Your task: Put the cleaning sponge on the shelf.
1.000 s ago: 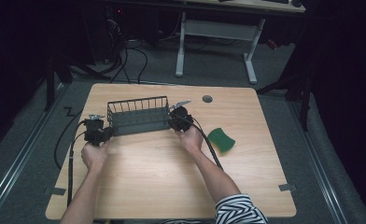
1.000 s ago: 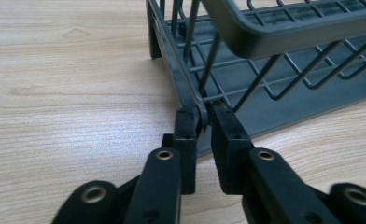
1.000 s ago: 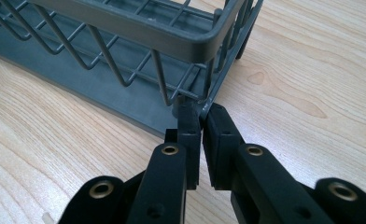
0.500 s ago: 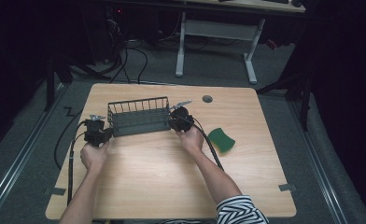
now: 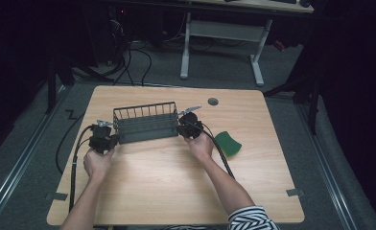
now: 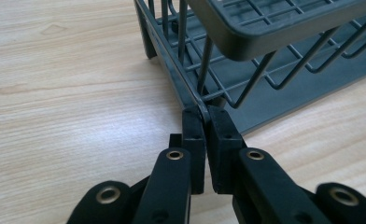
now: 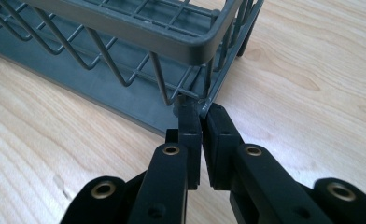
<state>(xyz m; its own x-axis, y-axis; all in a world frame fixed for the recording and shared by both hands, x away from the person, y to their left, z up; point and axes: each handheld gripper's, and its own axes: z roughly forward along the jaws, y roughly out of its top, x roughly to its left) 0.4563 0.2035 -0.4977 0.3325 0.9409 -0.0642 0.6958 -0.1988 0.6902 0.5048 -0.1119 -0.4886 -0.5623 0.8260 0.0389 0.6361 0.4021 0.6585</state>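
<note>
Your left gripper point(image 6: 203, 114) is pinched nearly closed on a thin wire at the bottom edge of the wire rack point(image 5: 145, 123); in the left gripper view the two black jaws meet around that wire with only a sliver of gap below it. Your right gripper point(image 7: 200, 108) does the same at the rack's other end, its jaws squeezed onto a wire at the lower corner, close together with the wire between them.

The rack sits on the wooden table point(image 5: 176, 187), toward the far side and left of the middle, with your left gripper point(image 5: 103, 137) at its left end and your right gripper point(image 5: 190, 127) at its right end. From above, both grippers are dark lumps against a dark rack, so the jaw tips cannot be made out there; the grip shows only from the gripper cameras. In those views the rack point(image 6: 265, 42) runs out of the top and side of the frame, so its full length and upper rim are cut off, and whether its feet touch the table cannot be told.

A green sponge point(image 5: 228, 143) lies on the table just right of your right hand point(image 5: 201, 145), apart from the rack. Your left hand point(image 5: 98, 163) sits behind its gripper. A black cable point(image 5: 73, 163) trails off the left edge. A small round grey disc point(image 5: 213, 101) sits near the far edge; what it is, you cannot tell.
</note>
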